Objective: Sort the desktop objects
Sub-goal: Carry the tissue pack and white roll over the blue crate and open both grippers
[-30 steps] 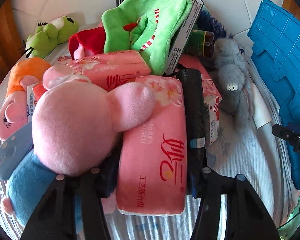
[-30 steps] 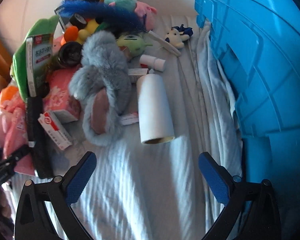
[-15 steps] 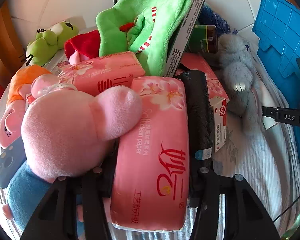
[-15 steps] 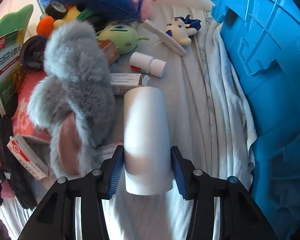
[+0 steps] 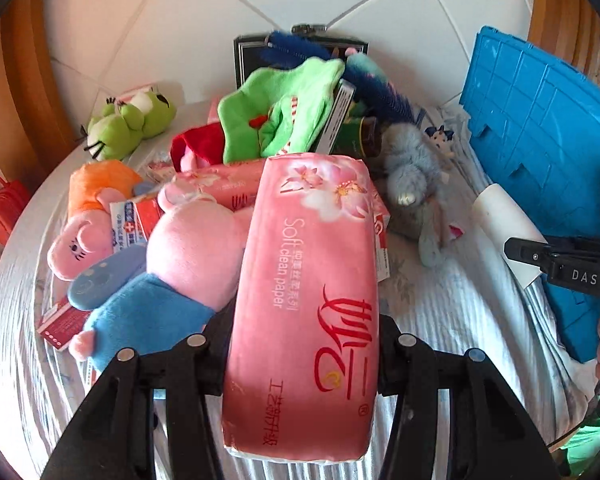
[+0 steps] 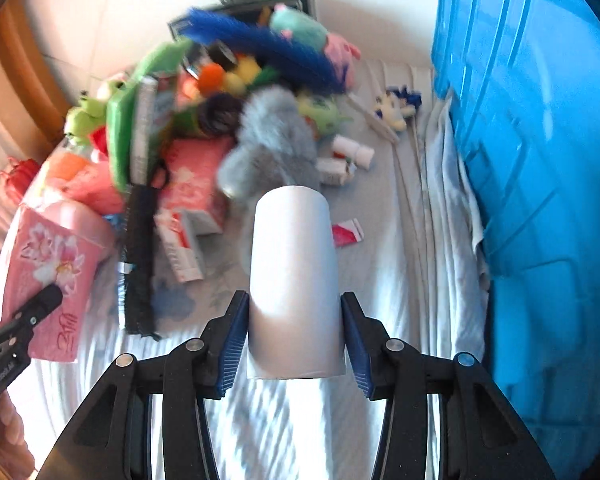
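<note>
My left gripper [image 5: 302,356] is shut on a pink tissue pack [image 5: 308,300] and holds it lifted above the pile; the pack also shows in the right wrist view [image 6: 48,276]. My right gripper [image 6: 294,344] is shut on a white paper roll [image 6: 294,276] and holds it raised above the bed sheet; the roll also shows in the left wrist view [image 5: 504,224]. Both packs hide the inner pads of the fingers.
A heap of plush toys lies on the sheet: a pink pig [image 5: 188,256], a grey rabbit [image 5: 412,184], a green frog [image 5: 128,124], a green cloth [image 5: 284,116], more pink packs and small boxes [image 6: 180,244]. A blue crate [image 6: 540,160] stands on the right.
My left gripper has lifted the pink tissue pack off the pile. My right gripper moved onto the white roll, shut on it and raised it off the sheet.
</note>
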`<action>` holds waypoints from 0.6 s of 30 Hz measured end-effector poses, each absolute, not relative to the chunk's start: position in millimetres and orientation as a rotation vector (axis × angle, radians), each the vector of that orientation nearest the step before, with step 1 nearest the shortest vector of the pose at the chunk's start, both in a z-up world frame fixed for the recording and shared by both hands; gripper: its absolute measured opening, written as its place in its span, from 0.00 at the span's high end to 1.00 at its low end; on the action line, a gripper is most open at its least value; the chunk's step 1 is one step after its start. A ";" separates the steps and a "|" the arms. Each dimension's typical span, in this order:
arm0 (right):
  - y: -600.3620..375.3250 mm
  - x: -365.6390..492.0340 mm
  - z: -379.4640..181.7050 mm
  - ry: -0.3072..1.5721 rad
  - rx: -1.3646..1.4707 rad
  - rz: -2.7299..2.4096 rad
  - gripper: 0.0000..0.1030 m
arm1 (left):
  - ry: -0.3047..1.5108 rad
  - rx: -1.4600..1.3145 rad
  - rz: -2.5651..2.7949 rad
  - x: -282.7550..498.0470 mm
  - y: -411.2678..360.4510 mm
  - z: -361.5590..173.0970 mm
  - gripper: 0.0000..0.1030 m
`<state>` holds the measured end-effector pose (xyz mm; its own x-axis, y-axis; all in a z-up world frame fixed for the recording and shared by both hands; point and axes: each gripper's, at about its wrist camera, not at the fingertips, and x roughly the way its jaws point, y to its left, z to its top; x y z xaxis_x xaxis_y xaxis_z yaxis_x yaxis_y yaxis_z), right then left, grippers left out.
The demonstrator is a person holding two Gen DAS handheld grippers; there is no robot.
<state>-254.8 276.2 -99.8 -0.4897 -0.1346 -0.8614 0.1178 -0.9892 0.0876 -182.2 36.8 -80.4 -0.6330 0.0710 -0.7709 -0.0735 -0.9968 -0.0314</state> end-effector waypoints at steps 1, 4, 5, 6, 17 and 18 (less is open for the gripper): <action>274.5 -241.8 -87.5 -0.017 1.451 -2.608 0.56 | 0.004 -1.270 2.780 -177.3 38.2 -71.0 0.52; 273.3 -224.0 -50.3 -0.012 1.301 -2.665 0.56 | -0.006 -1.162 2.808 -165.1 45.3 -42.4 0.52; 272.3 -217.1 -38.6 -0.014 1.251 -2.684 0.56 | -0.004 -1.121 2.817 -160.5 49.9 -31.9 0.52; 273.6 -207.7 -22.5 -0.014 1.191 -2.707 0.56 | -0.002 -1.077 2.826 -156.8 53.2 -21.6 0.52; 339.5 -128.6 102.1 -0.033 0.693 -2.972 0.56 | 0.005 -0.701 2.768 -139.1 141.2 69.9 0.52; 351.0 -120.3 110.6 -0.038 0.662 -2.999 0.56 | 0.013 -0.673 2.754 -138.0 154.0 76.7 0.52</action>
